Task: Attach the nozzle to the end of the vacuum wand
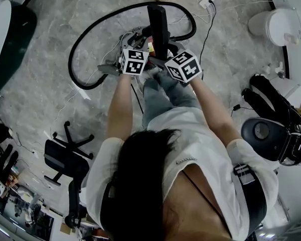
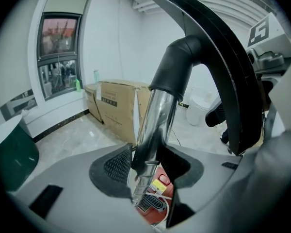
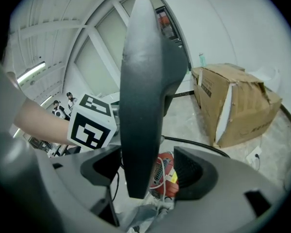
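Note:
The chrome vacuum wand (image 2: 157, 125) runs up between the pads of my left gripper (image 2: 148, 166), which is shut on it. At its upper end a black elbow joins it to the long black nozzle (image 2: 218, 57). In the head view the nozzle (image 1: 158, 21) stands upright just beyond both marker cubes. The nozzle's flat black body (image 3: 140, 106) hangs between the jaws of my right gripper (image 3: 148, 171). Those jaws are open, with a gap on each side. The red vacuum body (image 3: 165, 176) lies on the floor below. My left gripper (image 1: 140, 40) and right gripper (image 1: 165, 48) sit close together.
The black hose (image 1: 80, 44) loops over the marble floor around the vacuum. Cardboard boxes (image 2: 119, 106) stand by the wall, and a power strip (image 1: 208, 0) lies beside them. A white bin (image 1: 276, 26) stands at the right. An office chair (image 1: 65, 159) stands at the left and black equipment (image 1: 271, 129) at the right.

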The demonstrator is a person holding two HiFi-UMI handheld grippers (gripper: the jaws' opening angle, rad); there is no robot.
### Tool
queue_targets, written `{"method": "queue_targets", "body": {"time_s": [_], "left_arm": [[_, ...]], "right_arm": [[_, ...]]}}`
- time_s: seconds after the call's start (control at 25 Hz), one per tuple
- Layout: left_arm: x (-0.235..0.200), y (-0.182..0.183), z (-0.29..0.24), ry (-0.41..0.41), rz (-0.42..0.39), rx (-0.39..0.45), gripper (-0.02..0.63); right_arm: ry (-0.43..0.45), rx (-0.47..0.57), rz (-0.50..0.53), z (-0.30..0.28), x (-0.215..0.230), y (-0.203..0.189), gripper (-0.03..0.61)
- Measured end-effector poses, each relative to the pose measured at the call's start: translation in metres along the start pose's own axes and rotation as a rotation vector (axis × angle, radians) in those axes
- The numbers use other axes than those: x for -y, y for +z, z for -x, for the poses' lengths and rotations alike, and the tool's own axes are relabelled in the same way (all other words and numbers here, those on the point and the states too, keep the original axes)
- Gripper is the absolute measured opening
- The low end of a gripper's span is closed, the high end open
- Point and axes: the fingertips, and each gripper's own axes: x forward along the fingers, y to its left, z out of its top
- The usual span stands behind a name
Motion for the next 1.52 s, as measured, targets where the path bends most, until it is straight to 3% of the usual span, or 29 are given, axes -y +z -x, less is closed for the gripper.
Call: {"method": "queue_targets", "body": {"time_s": [0.36,0.64,0.88,1.12,1.52], "left_arm": [[-0.003,-0.001,0.006,0.029,0.037,0.004,0.184],[-0.003,0.008,0.025,0.044,0.163,0.054,0.219],[-0.002,0.016,0.058,0.091,0.242,0.111,0.226],[0.005,0.028,0.091,0.132,0.251,0.167,0.241],[0.034,0.054,0.141,0.091,0.274,0.255,0.251]], "right_arm": [[-0.025,0.061,0.003,0.011,0.008,0.006,0.353],[-0.021,0.088,0.011,0.017,0.008,0.012,0.368],[-0.053,0.200,-0.020,0.039,0.003,0.025,0.373],[-0.098,0.276,-0.011,0.062,0.000,0.035,0.374],[-0.172,0.369,-0.028,0.094,-0.012,0.039,0.373]]}}
